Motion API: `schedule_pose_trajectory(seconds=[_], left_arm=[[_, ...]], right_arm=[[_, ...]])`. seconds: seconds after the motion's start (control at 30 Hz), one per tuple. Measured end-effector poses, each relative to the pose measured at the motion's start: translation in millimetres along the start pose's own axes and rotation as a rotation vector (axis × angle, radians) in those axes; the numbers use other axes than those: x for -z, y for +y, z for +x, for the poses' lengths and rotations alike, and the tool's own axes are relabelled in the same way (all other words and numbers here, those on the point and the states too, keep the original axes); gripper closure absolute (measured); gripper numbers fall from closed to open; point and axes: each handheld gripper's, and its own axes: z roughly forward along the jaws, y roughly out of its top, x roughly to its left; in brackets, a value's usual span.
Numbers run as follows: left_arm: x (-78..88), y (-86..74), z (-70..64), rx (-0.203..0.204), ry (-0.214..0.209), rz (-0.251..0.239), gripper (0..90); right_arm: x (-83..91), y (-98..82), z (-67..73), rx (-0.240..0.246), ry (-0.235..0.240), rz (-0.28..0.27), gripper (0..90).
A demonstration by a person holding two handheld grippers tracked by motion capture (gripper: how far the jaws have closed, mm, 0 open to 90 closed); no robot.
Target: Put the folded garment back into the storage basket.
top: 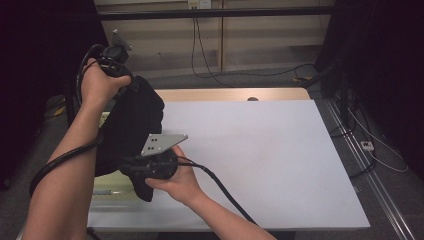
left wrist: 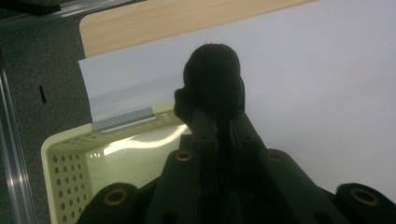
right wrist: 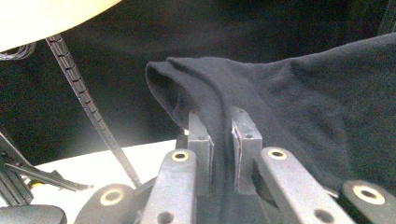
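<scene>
Both grippers are clamped on one black cloth (top: 132, 120), which I hold lifted over the table's left edge. My left gripper (left wrist: 219, 123) pinches a bunched fold up high, jaws tight on the fabric. My right gripper (right wrist: 219, 126) grips a lower edge, cloth pressed between its pads. Beneath the cloth sits a pale yellow perforated basket (left wrist: 60, 158), at the left edge of the white table (top: 260, 160). Right hand (top: 182, 182) low, left hand (top: 100, 85) raised.
</scene>
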Motion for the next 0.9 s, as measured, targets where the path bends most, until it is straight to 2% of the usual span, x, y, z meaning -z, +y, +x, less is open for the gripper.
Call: schedule_pose_trajectory(seconds=[0.33,0.43,0.53,0.67,0.9], left_arm=[[2.7,-0.8,3.5,0.007,0.010,-0.008,83.5],[3.8,-0.6,5.1,0.000,0.007,-0.003,83.5],[4.3,-1.4,6.4,0.010,0.008,-0.013,83.5],[5.4,-3.0,10.7,0.004,0.014,-0.009,83.5],[1.1,-7.7,18.1,0.022,0.016,-0.016,83.5]], right_arm=[[-3.4,1.3,0.2,0.008,-0.004,0.004,81.1],[-5.0,2.6,-0.3,-0.007,0.012,-0.009,81.1],[-8.7,3.2,0.6,0.044,-0.016,0.020,81.1],[-13.8,0.0,-1.3,-0.006,0.013,0.004,81.1],[-21.7,-2.8,-0.3,-0.001,0.008,0.016,81.0]])
